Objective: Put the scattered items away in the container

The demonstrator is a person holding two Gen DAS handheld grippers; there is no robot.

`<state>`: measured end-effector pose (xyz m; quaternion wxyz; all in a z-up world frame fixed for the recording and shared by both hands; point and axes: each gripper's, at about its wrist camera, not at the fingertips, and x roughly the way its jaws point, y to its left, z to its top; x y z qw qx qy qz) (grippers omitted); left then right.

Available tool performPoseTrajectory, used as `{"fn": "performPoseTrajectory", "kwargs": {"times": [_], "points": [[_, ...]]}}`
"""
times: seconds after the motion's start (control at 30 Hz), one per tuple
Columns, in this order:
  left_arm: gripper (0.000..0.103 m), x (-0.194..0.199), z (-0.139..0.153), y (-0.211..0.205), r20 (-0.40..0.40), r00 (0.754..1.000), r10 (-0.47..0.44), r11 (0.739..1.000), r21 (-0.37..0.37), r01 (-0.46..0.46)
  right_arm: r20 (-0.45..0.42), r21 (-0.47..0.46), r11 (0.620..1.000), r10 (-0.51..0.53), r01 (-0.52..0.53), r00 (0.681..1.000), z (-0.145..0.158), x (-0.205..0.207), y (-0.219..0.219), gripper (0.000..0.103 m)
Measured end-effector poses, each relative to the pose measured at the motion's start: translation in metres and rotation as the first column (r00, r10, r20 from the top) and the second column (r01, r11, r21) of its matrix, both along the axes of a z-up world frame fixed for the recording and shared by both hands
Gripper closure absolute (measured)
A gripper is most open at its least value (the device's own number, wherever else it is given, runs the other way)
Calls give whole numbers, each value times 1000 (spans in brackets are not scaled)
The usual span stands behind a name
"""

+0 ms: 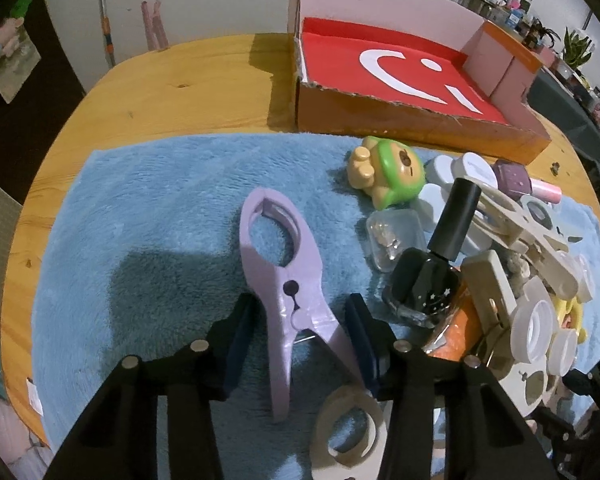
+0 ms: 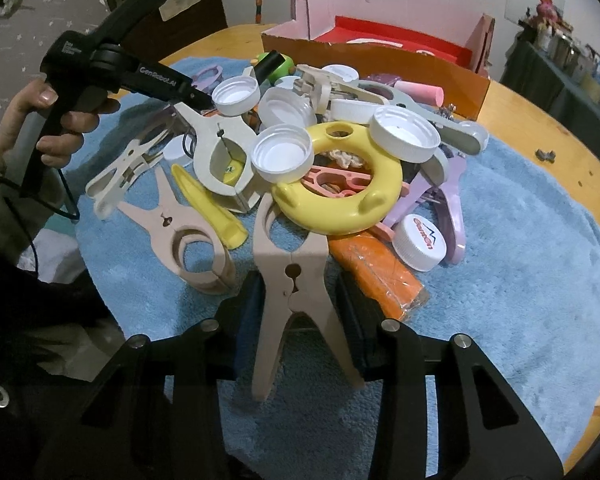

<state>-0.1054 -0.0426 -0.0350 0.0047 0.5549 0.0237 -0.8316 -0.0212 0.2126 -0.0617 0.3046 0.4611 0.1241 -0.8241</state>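
On the round wooden table (image 1: 219, 80) lies a fluffy blue towel (image 1: 159, 200), and almost all the small things rest on it. Behind the far edge of the towel, at the far right part of the table, stands the cardboard box (image 1: 380, 116). It is low and rectangular, with rough torn brown walls and a smooth red floor with white curved shapes.

Near the middle of the towel lies a lilac plastic clip (image 1: 308, 264), flat, with an oval hole in its head and two spread legs. The left gripper (image 1: 300, 304) stands around these legs. Its right pad is at the leg, but a strip of towel shows beside the left pad, so the jaws do not press the clip yet. A hand (image 2: 51, 120) holds this tool by its black handle.

At the right side of the towel is a heap: a glossy yellow ring (image 2: 388, 192), ribbed white bottle caps (image 2: 283, 152), an orange packet (image 2: 376, 272) in shiny foil, a black nail polish bottle (image 1: 424, 284), a green and yellow toy (image 1: 396, 172) and many pale clips. At the near edge of this heap lies a beige clip (image 2: 283, 248). The right gripper (image 2: 298, 280) is closed on its two legs, with both dark pads against them.
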Motion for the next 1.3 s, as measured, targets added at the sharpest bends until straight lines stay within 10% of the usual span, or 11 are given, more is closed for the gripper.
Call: {"fn": "performPoseTrajectory", "kwargs": {"times": [1.3], "points": [[64, 21, 12, 2, -131, 990, 44, 999, -3, -45, -104, -42, 999, -32, 28, 994, 15, 26, 14, 69]]}}
